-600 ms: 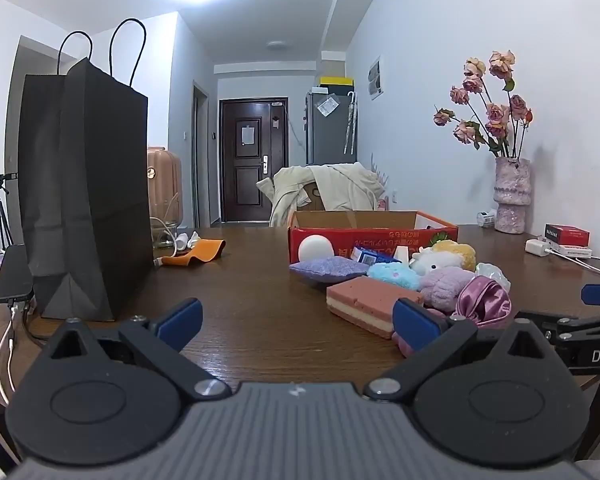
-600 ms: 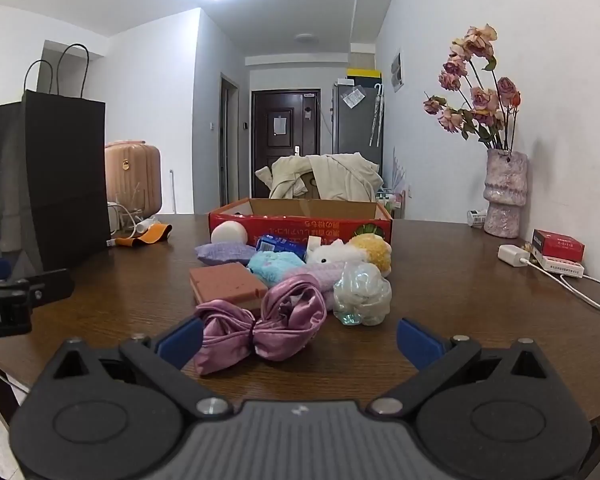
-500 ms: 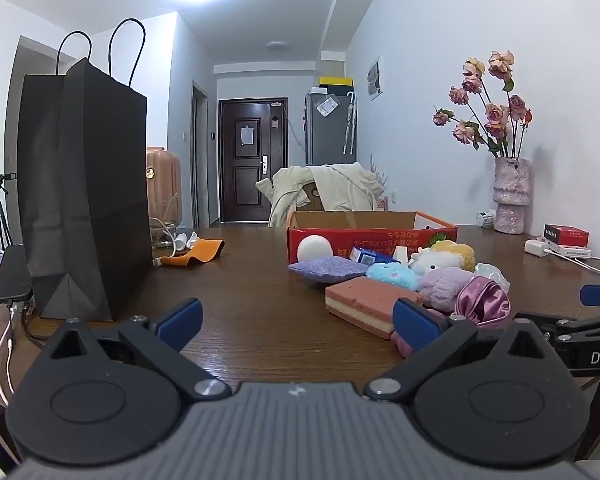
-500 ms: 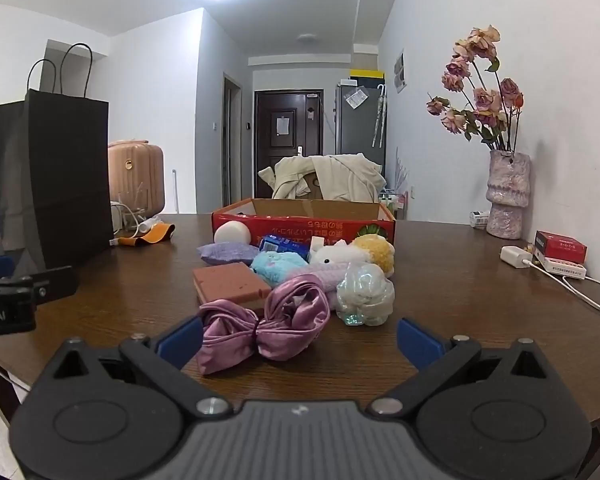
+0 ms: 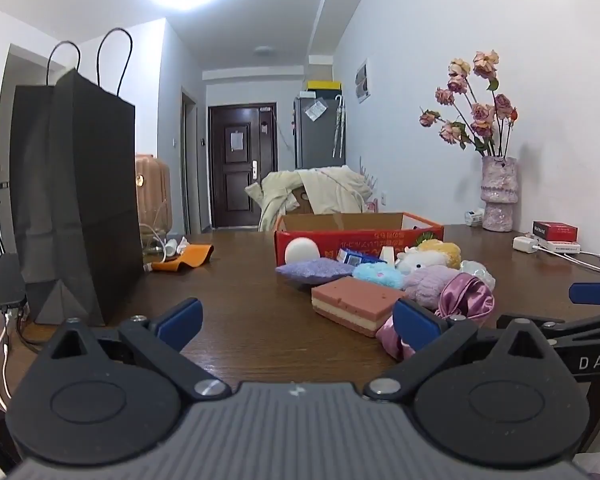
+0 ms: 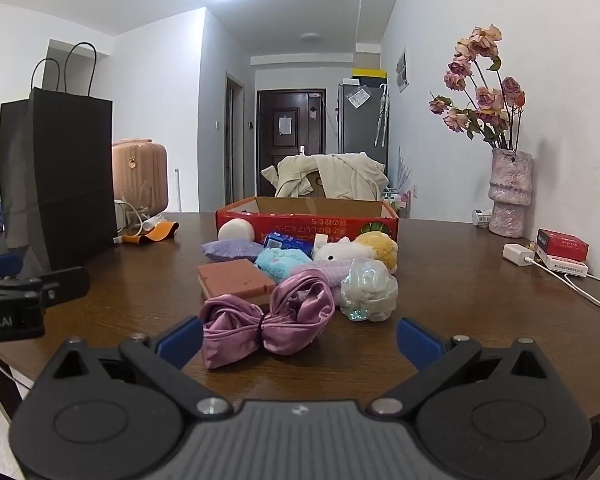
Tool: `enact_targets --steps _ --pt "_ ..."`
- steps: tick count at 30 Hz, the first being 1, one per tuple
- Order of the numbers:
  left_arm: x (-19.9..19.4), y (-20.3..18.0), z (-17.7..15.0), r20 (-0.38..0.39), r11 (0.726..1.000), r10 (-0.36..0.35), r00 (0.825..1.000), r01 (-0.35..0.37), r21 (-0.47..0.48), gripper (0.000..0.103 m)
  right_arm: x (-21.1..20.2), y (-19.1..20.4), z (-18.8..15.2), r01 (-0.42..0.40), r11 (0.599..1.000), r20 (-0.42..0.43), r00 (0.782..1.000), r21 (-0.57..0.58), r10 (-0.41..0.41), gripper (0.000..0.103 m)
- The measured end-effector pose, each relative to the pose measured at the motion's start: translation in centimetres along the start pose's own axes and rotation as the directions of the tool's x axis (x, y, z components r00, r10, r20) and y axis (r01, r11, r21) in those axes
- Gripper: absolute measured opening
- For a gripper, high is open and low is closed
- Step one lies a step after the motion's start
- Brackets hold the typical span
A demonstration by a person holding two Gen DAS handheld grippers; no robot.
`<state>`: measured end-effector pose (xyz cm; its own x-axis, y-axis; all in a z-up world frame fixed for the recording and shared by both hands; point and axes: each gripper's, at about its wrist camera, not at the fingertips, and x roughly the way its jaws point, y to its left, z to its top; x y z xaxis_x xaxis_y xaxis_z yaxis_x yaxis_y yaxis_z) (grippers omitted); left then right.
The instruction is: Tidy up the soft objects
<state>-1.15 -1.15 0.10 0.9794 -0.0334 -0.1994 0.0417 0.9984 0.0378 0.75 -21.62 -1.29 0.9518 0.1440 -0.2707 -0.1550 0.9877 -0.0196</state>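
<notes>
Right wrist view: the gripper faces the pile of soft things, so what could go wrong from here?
The open right gripper faces the satin scrunchie, which touches the pink sponge and iridescent pouf; a grab may drag either along. The soft items crowd against the red box, so a nudge could shove several together. The left gripper is close by and could collide.

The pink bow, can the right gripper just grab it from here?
Probably yes. The right gripper is open, and the pink bow lies just ahead between its fingers, at the near edge of the pile, with nothing in front of it.
</notes>
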Motion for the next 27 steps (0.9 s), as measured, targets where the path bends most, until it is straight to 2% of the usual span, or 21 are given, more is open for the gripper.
enact_targets --steps 4,27 --pt "-0.24 -0.31 0.01 0.006 1.0 -0.007 1.0 0.007 0.008 0.103 -0.88 0.28 0.11 0.005 1.0 0.032 0.999 -0.014 -0.005 0.103" --pt "-0.21 -0.37 -0.03 0.015 1.0 -0.005 1.0 0.005 0.009 0.103 -0.84 0.13 0.01 0.006 1.0 0.028 1.0 -0.012 -0.005 0.103"
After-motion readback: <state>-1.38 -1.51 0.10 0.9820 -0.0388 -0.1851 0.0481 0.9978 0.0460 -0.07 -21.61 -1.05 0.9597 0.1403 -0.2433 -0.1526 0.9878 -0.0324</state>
